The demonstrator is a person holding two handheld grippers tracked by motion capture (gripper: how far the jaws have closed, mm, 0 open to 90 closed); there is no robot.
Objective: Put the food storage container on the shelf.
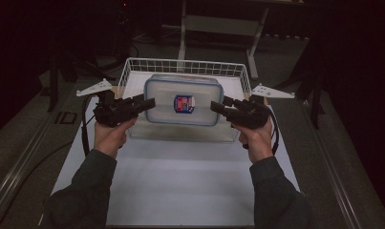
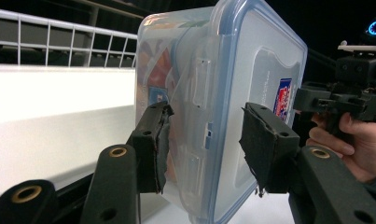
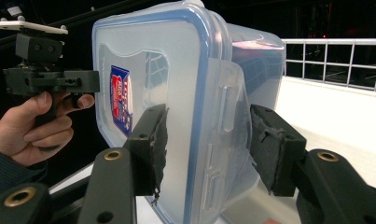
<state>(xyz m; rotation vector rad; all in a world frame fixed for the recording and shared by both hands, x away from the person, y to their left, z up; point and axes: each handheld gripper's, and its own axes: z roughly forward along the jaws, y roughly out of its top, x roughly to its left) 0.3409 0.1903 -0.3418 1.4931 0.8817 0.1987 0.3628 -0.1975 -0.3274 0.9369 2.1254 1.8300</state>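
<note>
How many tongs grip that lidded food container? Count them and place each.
2. The left tongs clamp the left end of the clear food container, over its blue-rimmed lid; the right tongs clamp its right end, beside the white wire basket.

We see a clear container (image 1: pixel 184 102) with a blue-rimmed lid and a red-and-blue label (image 1: pixel 184 103), a white wire basket (image 1: pixel 133 67), and 2 black grippers on a white table (image 1: pixel 180 181).

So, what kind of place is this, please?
Probably a lab or workshop set up for recording, not a home. A white work mat covers the table, a white wire basket stands on it, metal frames stand in a dark room behind, and both hands hold camera-bearing claw tools.
</note>
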